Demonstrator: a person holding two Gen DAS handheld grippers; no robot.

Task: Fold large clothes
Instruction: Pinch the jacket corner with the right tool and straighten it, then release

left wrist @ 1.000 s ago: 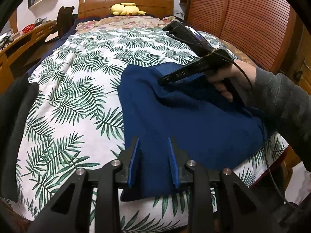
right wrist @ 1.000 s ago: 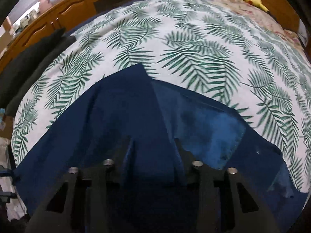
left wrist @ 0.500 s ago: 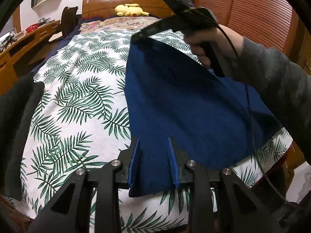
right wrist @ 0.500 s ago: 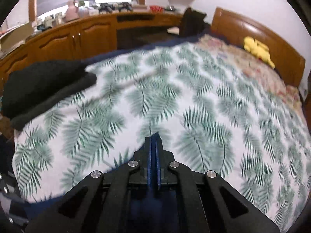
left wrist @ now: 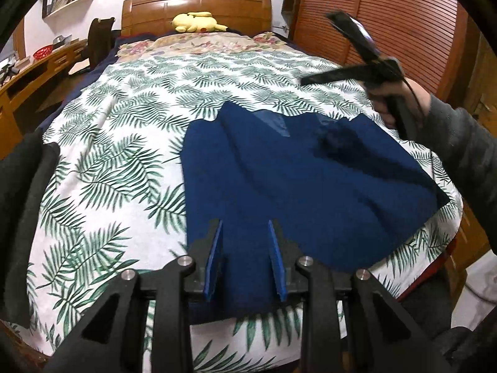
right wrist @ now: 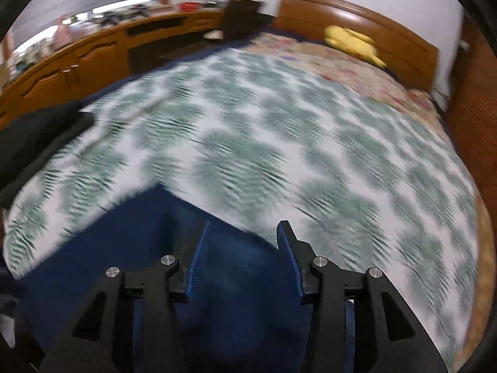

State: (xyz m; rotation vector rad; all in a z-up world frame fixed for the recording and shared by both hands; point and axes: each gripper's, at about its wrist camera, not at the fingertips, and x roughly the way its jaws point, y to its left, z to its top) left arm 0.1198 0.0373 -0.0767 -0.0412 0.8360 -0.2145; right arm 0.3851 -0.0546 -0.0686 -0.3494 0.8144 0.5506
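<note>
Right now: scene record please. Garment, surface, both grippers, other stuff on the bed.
garment: dark blue cloth garment, lying spread on the bed, near edge toward the left gripper
surface: white bedspread with green palm-leaf print
left gripper: open, over the garment's near edge
right gripper: open, holding nothing, above the garment
other: yellow plush toy by the wooden headboard; black fabric at the bed's left edge

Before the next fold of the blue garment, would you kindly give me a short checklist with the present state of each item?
1. Left gripper open and empty: ok.
2. Right gripper open, clear of cloth: ok.
3. Blue garment lying on the bed: ok.
4. Garment flat: not ok, far edge is rumpled.
5. Near edge fully on the bed: cannot tell.
6. Right wrist view sharp: not ok, blurred.
</note>
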